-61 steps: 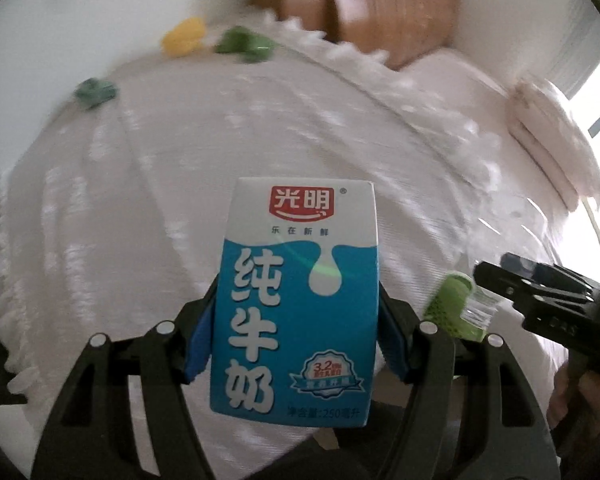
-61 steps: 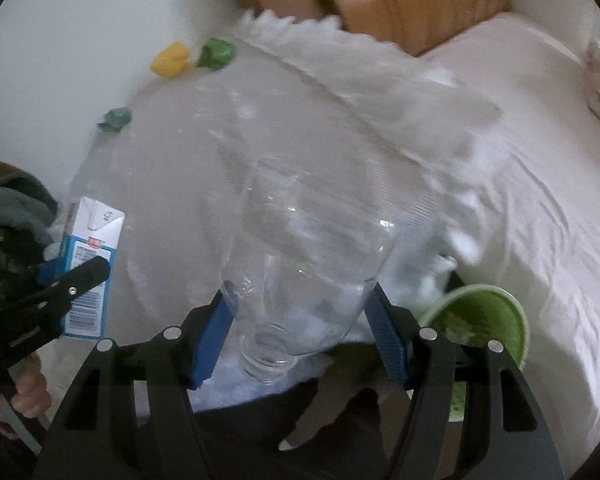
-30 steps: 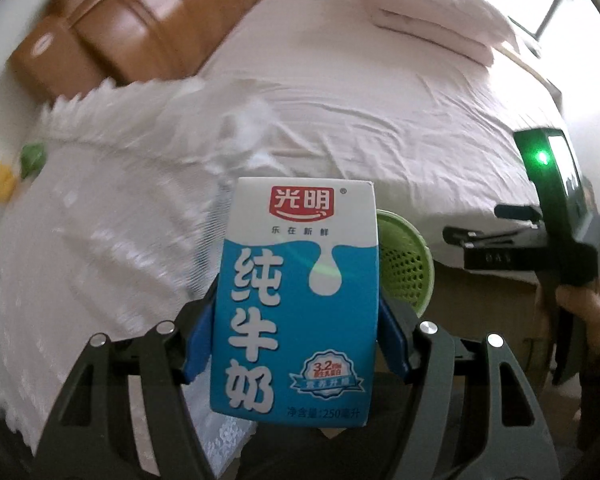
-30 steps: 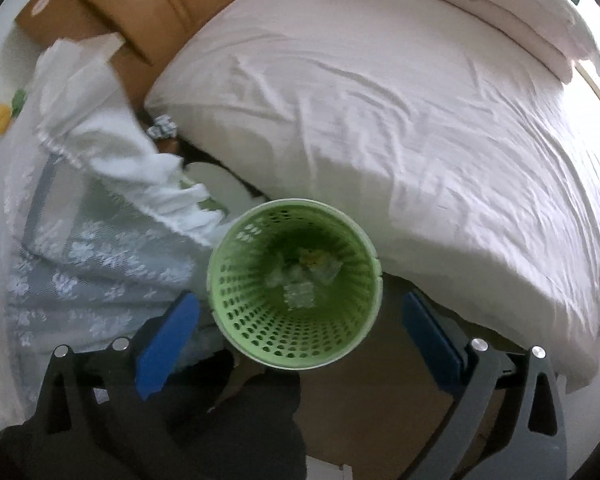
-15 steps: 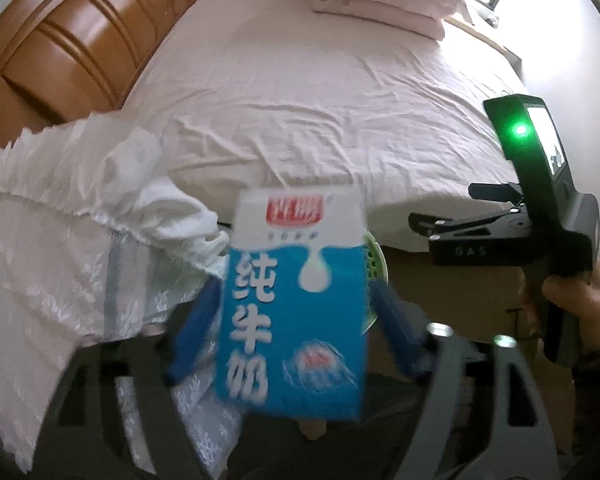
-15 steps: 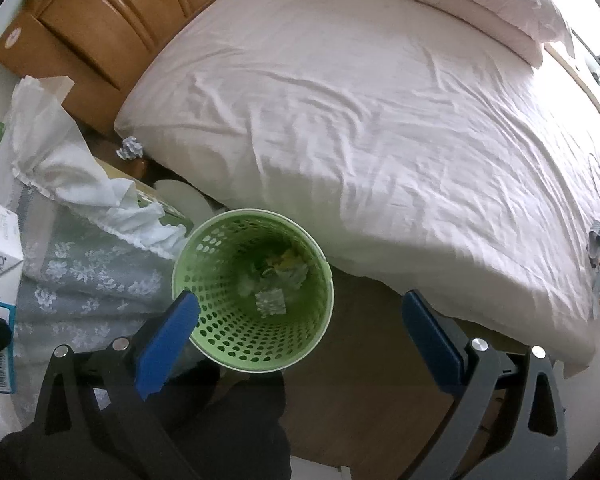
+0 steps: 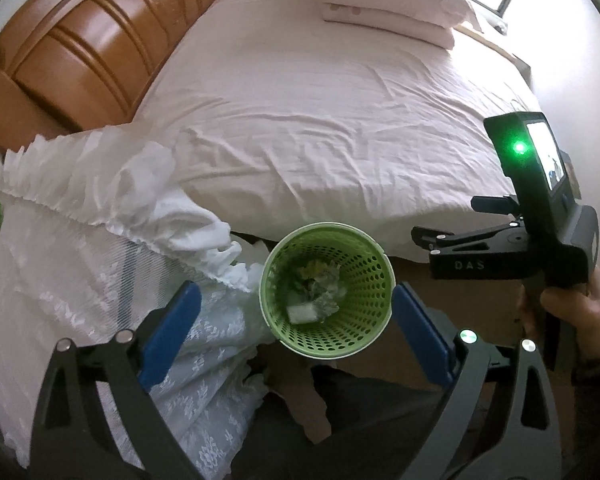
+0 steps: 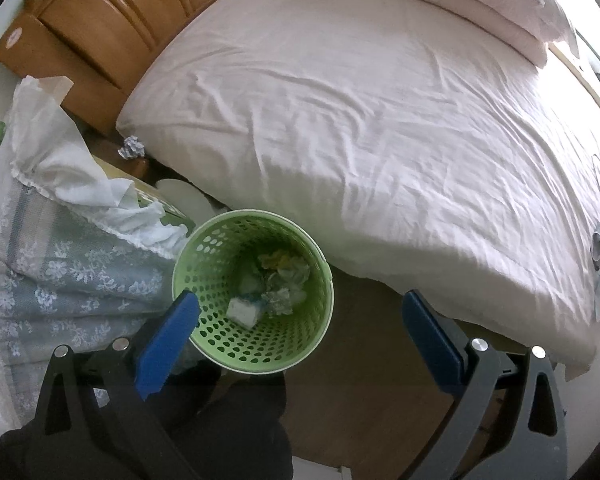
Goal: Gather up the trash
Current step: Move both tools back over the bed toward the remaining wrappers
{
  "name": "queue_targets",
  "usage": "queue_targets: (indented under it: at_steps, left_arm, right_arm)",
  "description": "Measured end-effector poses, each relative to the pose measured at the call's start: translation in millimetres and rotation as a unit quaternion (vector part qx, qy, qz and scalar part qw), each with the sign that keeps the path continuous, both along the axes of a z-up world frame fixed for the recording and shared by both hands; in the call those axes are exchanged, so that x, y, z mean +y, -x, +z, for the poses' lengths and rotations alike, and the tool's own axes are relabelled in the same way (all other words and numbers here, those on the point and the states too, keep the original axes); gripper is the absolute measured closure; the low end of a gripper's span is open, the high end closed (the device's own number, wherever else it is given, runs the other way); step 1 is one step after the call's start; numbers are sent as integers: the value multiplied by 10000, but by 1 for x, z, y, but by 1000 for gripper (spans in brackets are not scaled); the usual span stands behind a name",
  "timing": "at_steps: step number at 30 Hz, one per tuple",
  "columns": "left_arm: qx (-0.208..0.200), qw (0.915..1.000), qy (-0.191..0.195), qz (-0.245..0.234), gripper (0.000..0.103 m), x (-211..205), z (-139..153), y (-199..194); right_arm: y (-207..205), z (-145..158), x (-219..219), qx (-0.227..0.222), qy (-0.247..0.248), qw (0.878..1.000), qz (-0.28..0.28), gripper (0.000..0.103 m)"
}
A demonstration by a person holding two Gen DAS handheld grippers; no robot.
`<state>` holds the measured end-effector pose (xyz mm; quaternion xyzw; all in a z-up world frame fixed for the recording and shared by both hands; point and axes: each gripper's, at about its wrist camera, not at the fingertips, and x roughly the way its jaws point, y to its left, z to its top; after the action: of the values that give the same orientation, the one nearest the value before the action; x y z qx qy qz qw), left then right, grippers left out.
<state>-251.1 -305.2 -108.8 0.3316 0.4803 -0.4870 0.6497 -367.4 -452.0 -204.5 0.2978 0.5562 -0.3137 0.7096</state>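
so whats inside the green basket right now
The green basket holds crumpled paper scraps and a small white and blue carton lying on its bottom. Anything beneath that pile is covered.

floor [image 8: 364, 392]: brown wood, bare at six o'clock below the bed
basket [image 8: 256, 344]: green, perforated, upright on the floor, just beside the bed's near edge
in basket: crumpled scraps and a small white carton at the bottom
bed [image 8: 360, 120]: white wrinkled sheet, twelve o'clock from the basket
pillows [image 7: 392, 4]: stacked on the bed, one o'clock
lace cloth [image 7: 60, 280]: covers a stand at nine o'clock
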Motion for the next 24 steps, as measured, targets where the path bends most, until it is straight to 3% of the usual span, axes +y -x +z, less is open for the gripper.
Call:
queue_targets:
  at_steps: [11,15,19,24]
  left_arm:
    - [38,9984,-11,567,11,16,-1,-31]
    - [-12,9922,50,1245,11,40,3,-62]
    - [-77,9724,51,2333,11,90,10,-113]
    - [-151,9249,7,3798,11,182,13,-185]
  right_arm:
    - [-41,10,14,-65,136,9991,389,3]
    - [-85,29,34,-211,385,9936,1038,3]
    - [-130,44,52,-460,387,9843,1659,3]
    - [-217,63,97,-632,412,9600,2698,3]
